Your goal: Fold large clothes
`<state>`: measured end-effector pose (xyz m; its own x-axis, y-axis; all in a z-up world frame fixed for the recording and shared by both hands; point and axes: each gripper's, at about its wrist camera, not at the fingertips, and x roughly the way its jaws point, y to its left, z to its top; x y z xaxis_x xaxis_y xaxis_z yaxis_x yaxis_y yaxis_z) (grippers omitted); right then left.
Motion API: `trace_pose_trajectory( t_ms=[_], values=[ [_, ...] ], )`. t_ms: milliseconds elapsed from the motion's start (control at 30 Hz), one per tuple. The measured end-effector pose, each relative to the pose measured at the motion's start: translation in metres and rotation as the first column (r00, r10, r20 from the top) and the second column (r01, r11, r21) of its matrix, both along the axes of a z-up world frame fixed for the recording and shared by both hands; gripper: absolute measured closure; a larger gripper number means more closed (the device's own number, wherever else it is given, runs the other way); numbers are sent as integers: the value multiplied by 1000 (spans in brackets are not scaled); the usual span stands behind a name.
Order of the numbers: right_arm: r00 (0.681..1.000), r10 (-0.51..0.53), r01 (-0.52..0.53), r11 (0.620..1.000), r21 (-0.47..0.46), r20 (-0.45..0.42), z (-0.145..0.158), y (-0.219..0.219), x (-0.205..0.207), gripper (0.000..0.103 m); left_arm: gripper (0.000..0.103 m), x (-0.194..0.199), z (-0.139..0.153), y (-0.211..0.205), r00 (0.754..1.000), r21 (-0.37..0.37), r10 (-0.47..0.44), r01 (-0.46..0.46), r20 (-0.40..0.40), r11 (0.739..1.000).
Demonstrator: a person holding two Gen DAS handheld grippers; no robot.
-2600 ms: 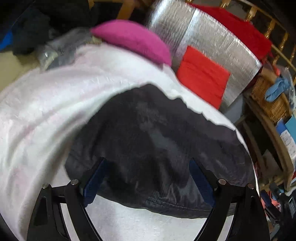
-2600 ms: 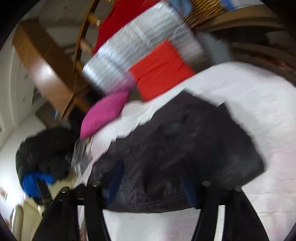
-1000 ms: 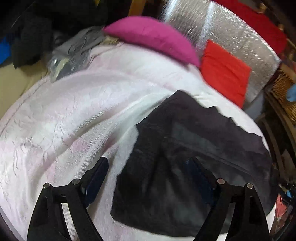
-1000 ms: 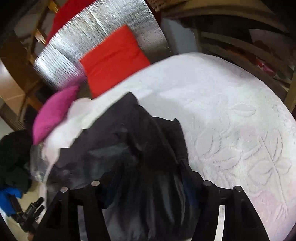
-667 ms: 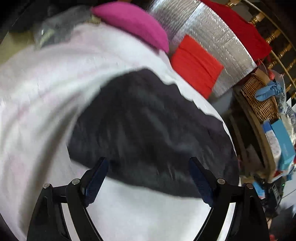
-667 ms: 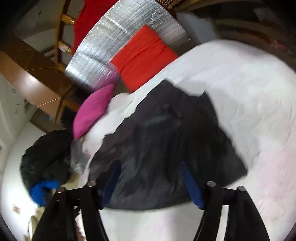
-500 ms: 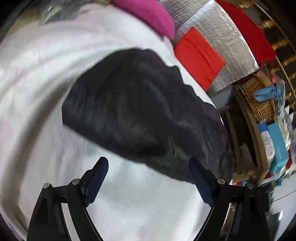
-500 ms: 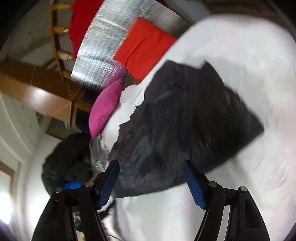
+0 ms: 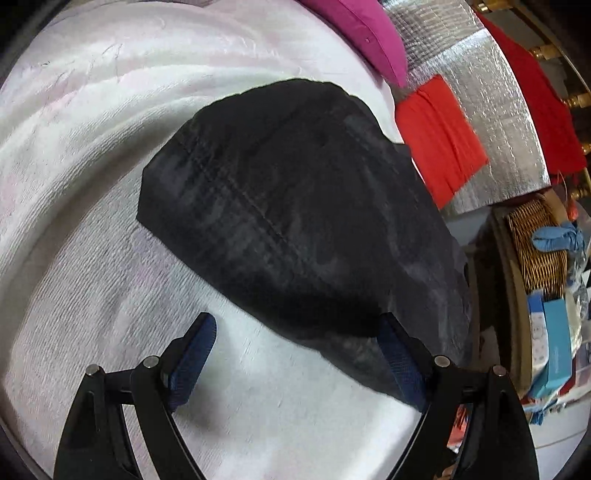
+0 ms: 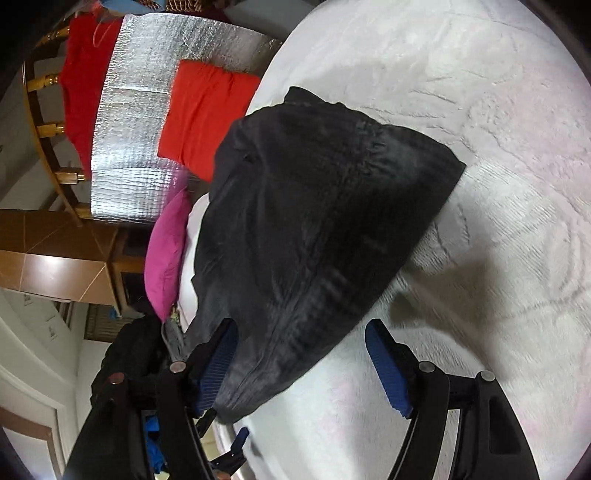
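Observation:
A black garment [image 9: 295,206], folded into a flat, rough rectangle, lies on the white textured bedspread [image 9: 92,147]. My left gripper [image 9: 295,343] hovers open over its near edge. The right fingertip [image 9: 395,354] is over the fabric and the left one over bare bedspread. In the right wrist view the same garment [image 10: 317,221] stretches away from me across the bedspread [image 10: 498,184]. My right gripper [image 10: 301,343] stands open astride the near corner. The fabric lies between the blue pads, which do not press on it.
A pink pillow [image 9: 362,33], a red cushion [image 9: 439,136] and a silver foil panel [image 9: 498,92] stand at the head of the bed. A wicker basket [image 9: 539,251] and boxes sit past the bed's right edge. Dark clothes [image 10: 129,362] are piled beyond the other side.
A second ago the garment was bunched up at the right gripper; now it lies flat and those jaws stand wider. Both grippers have sunk toward it and rolled.

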<state>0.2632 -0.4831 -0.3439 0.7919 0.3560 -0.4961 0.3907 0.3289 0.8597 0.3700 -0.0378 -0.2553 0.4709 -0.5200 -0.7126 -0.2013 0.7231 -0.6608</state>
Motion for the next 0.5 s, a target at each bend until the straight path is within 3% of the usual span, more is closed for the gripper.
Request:
trace_pose_trajectory(
  t_ms=[100, 433, 500],
  values=[
    [1000, -11, 11, 1000, 2, -9, -7, -1, 12, 28, 14, 6, 0, -1, 1000, -5, 21, -21, 18, 1000],
    [991, -89, 89, 996, -3, 105, -2, 0, 38, 26, 15, 31, -5, -3, 991, -45, 103, -99, 85, 994],
    [983, -101, 105, 994, -17, 152, 5, -2, 39, 26, 24, 34, -4, -6, 989, -42, 108, -104, 102, 994]
  ],
)
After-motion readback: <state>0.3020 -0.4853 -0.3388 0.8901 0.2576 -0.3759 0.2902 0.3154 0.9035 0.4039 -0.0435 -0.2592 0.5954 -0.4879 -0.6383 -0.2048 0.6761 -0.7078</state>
